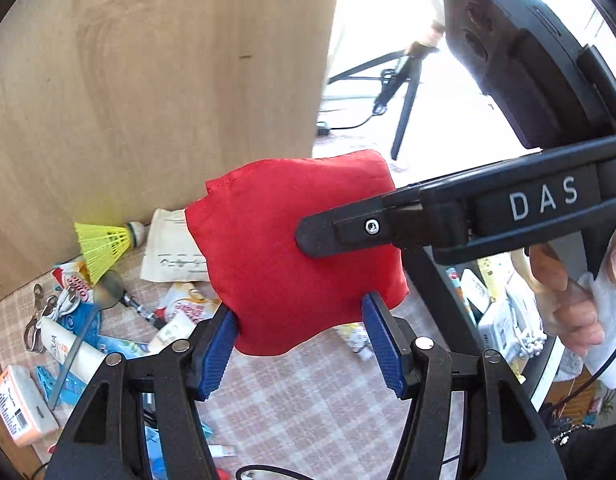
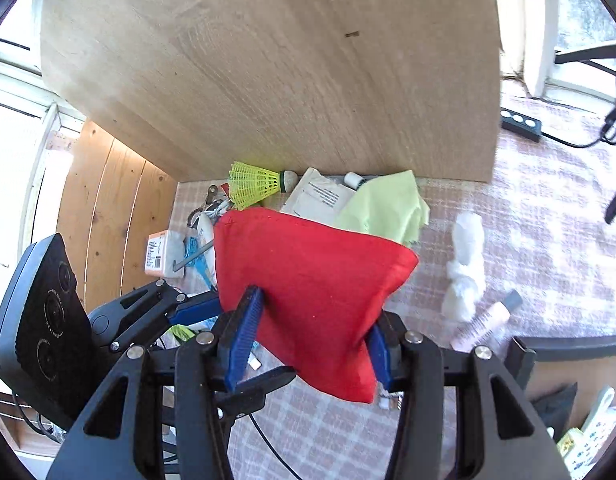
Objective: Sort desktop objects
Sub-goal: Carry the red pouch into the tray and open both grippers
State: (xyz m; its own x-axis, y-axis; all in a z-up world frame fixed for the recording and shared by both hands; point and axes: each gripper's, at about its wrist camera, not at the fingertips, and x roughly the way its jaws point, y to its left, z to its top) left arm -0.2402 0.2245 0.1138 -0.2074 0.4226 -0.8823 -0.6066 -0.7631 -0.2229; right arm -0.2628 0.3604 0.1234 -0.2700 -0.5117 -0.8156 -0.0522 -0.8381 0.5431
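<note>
A red cloth bag (image 1: 291,248) hangs above the checked tablecloth (image 1: 308,396), held from two sides. My left gripper (image 1: 299,312) has its blue pads pressed on the bag's lower end. The right gripper's black finger (image 1: 348,228) lies across the bag from the right. In the right wrist view the red bag (image 2: 316,280) sits between the blue pads of my right gripper (image 2: 314,316), squeezed there, and the left gripper (image 2: 195,310) reaches in behind its left edge. Beneath lie a yellow shuttlecock (image 2: 255,186), a paper leaflet (image 2: 320,196) and a green cloth (image 2: 388,208).
A tall wooden board (image 2: 267,72) stands at the back. Left of the bag lie a spoon (image 1: 103,292), a white tube (image 1: 75,348) and a labelled box (image 1: 19,404). Cotton balls (image 2: 466,264) and a pink bottle (image 2: 484,324) lie right. A hand (image 1: 568,300) holds the right gripper.
</note>
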